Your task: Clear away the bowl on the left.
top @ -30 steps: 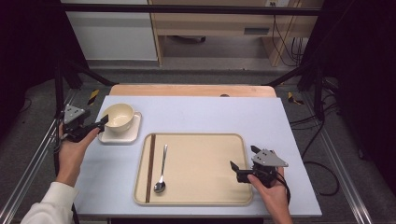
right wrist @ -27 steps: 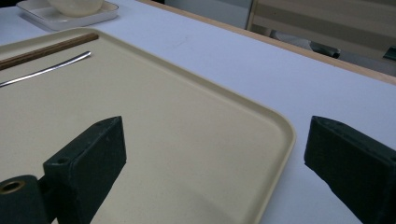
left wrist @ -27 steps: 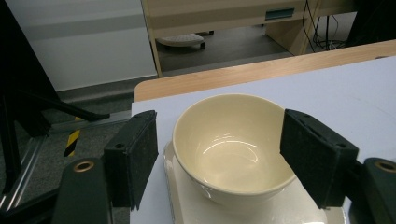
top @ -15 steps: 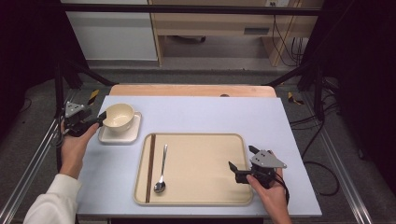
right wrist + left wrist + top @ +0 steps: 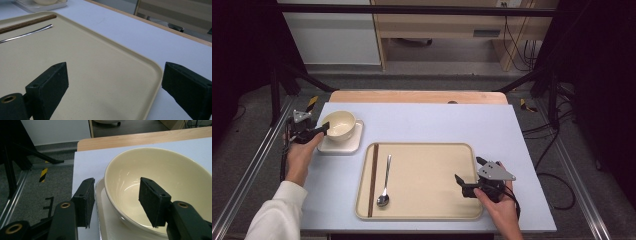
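straddling the bowl [image 5: 160, 192] rim, left gripper [image 5: 115, 202] fingers closing — seemingly not touching; pale-blue table [image 5: 437, 120].

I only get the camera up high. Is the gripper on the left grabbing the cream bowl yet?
Observer: Not yet. The left gripper view shows the left gripper with one jaw inside the bowl and one outside, the rim between them. The jaws have just been closing, but there is a gap beside the outer pad.
Operator: What's the outside jaw above?
Observer: The edge of the small white tray under the bowl.
Operator: And my other gripper?
Observer: The right gripper is open, with one jaw over the big tray and the other past its rim, above the table.
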